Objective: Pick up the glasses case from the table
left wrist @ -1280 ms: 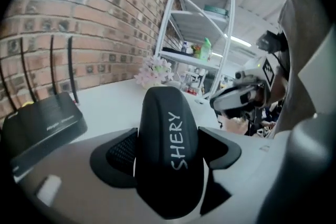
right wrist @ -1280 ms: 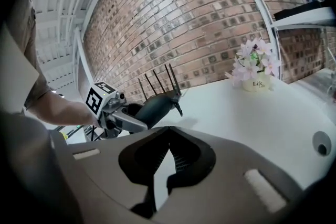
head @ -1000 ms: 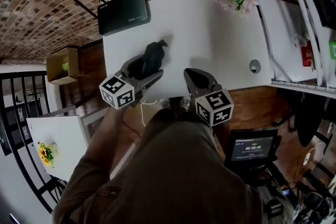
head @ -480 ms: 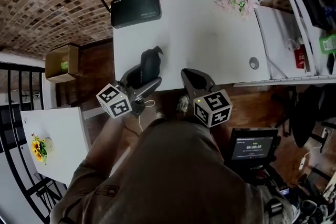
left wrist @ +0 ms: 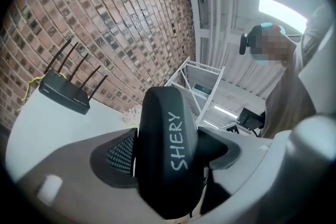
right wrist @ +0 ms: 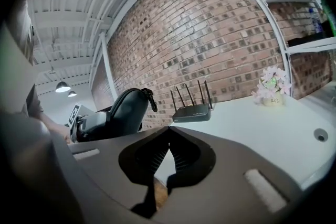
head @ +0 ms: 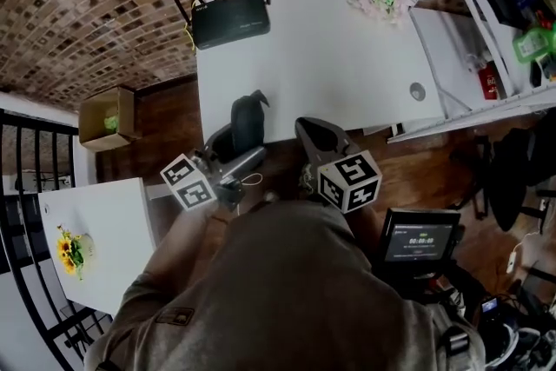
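In the left gripper (left wrist: pixel 170 165), a smooth, rounded black glasses case (left wrist: pixel 168 128)

Ceiling lamp (left wrist: pixel 283 10) is glaring in left gripper view, white table (head: pixel 330 56) is reflecting bright w/ faint shadows, glasses case (left wrist: pixel 168 155) is showing sharp, fisheye edges are bending & vignetting.
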Tool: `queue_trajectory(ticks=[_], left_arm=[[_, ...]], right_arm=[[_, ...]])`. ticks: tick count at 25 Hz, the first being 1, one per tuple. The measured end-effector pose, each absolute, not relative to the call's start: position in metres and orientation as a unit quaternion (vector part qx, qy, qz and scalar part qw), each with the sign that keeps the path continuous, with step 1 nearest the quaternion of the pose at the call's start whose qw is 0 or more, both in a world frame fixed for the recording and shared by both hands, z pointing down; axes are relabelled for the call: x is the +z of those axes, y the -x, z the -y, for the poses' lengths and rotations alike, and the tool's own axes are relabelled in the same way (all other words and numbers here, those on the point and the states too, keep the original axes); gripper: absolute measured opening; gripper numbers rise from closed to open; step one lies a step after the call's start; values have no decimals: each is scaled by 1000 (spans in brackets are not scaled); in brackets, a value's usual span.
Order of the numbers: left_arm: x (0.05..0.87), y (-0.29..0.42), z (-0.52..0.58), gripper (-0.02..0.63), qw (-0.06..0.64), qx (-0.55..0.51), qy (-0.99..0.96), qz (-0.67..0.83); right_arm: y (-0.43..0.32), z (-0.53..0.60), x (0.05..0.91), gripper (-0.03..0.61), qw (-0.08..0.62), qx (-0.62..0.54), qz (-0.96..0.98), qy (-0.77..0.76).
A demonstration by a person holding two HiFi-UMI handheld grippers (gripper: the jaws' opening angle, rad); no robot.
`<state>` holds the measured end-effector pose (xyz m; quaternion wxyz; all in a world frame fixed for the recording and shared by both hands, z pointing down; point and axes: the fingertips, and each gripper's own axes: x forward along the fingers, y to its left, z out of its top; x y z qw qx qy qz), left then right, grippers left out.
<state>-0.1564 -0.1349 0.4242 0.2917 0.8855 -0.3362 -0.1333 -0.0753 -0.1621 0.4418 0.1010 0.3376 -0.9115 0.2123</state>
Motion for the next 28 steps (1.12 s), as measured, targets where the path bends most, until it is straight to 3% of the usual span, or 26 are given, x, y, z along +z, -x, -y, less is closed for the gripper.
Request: queue_trajectory(ticks=[28], left_arm=[[414,163,108,358,281,-151,-896,309]], right_arm=[[89,138,441,9,116,196,908,-351]])
